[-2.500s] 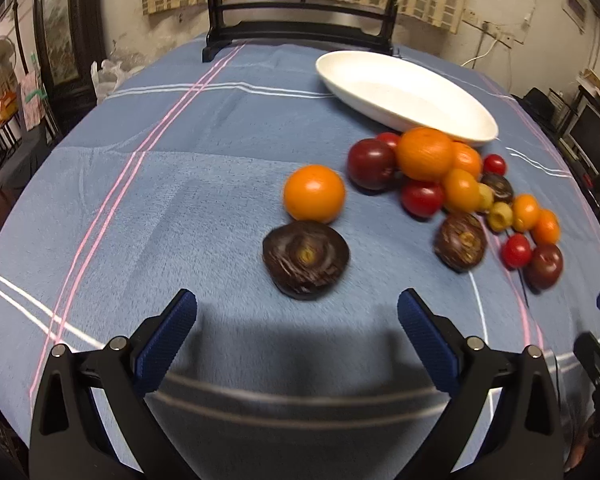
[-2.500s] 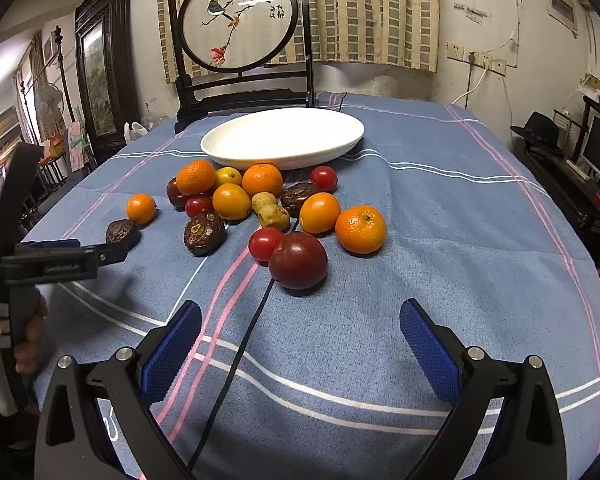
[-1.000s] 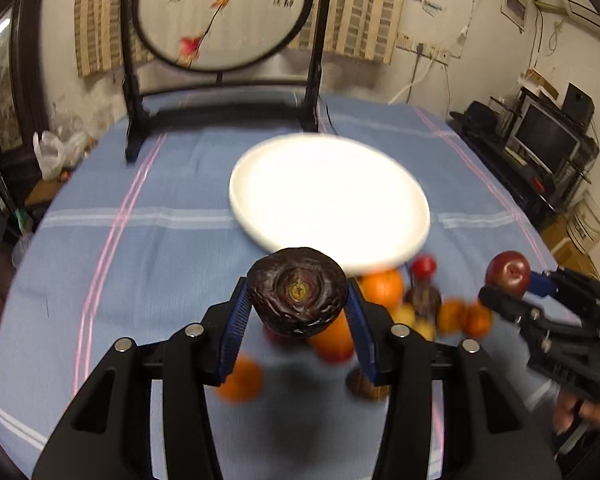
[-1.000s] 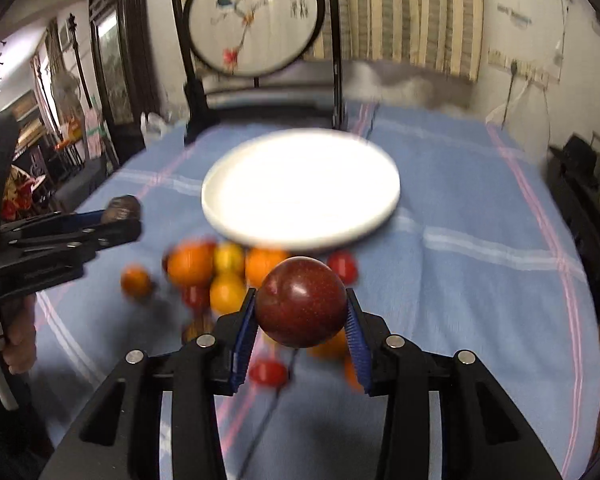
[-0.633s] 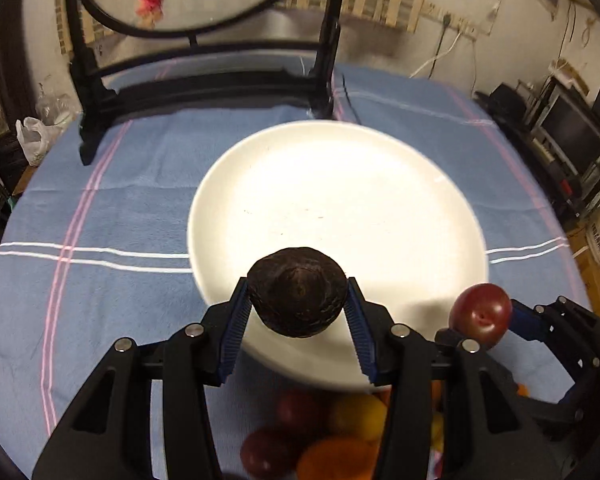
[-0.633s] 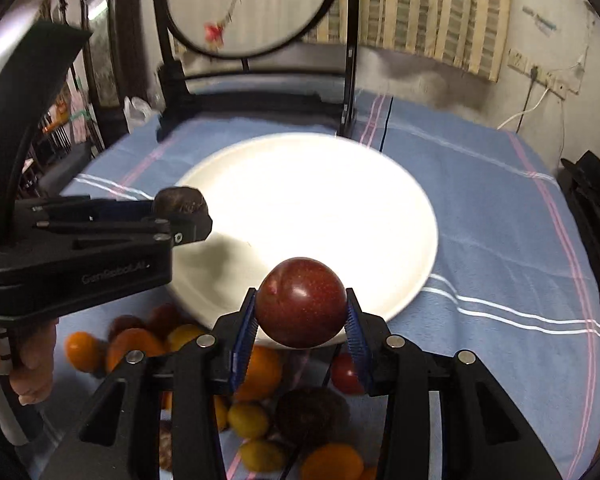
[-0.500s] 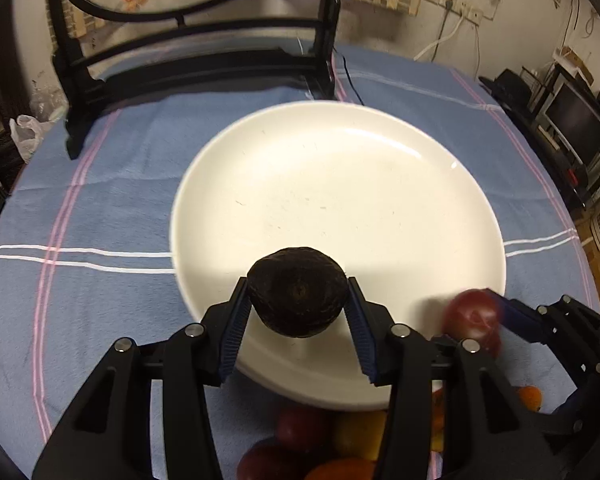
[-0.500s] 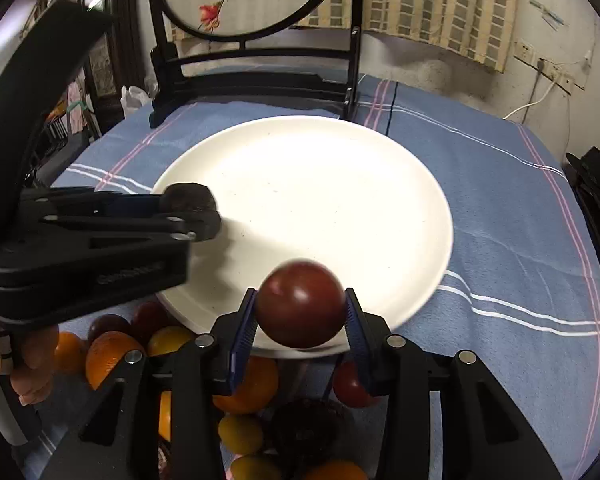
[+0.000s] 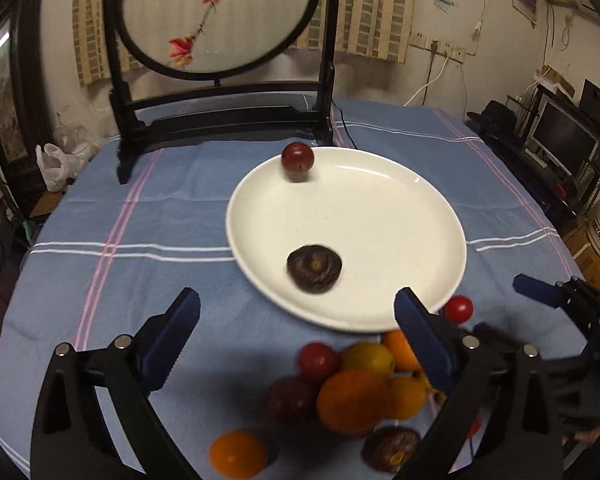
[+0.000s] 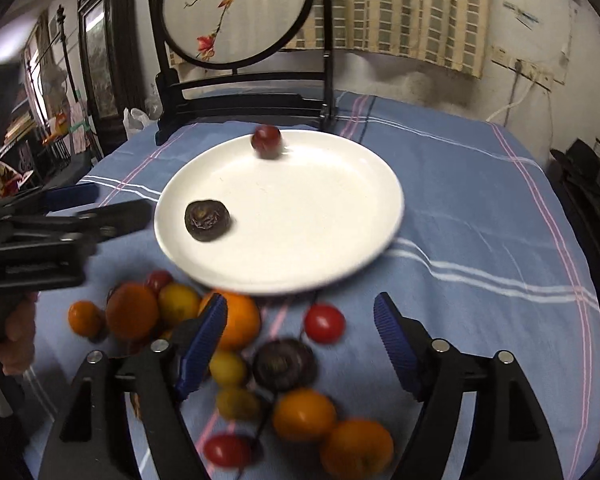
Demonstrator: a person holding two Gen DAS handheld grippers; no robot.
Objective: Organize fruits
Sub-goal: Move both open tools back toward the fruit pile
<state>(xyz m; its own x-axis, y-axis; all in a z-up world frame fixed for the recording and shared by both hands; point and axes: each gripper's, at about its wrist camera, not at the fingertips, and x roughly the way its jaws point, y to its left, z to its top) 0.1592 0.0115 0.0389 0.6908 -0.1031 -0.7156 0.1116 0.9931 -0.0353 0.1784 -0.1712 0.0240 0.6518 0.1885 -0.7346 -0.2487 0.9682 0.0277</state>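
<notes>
A white plate [image 9: 380, 240] [image 10: 320, 216] sits on the blue tablecloth. A dark wrinkled fruit [image 9: 314, 268] [image 10: 207, 220] lies near its front-left rim. A dark red plum [image 9: 297, 159] [image 10: 266, 141] sits at its far rim. My left gripper [image 9: 298, 330] is open and empty, just in front of the plate. My right gripper [image 10: 300, 342] is open and empty above a pile of oranges, tomatoes and dark fruits [image 10: 236, 344] [image 9: 356, 392] in front of the plate. The left gripper shows at the left edge of the right wrist view [image 10: 60, 220].
A dark wooden stand with a round embroidered screen [image 9: 220, 92] [image 10: 244, 80] stands behind the plate. A lone orange [image 9: 238, 454] lies near the left gripper. A black cord [image 10: 268, 408] runs under the fruit pile. Furniture and a monitor [image 9: 560, 136] stand off to the right.
Both grippers have opened and pulled back. The dark wrinkled fruit and the red plum now lie on the plate.
</notes>
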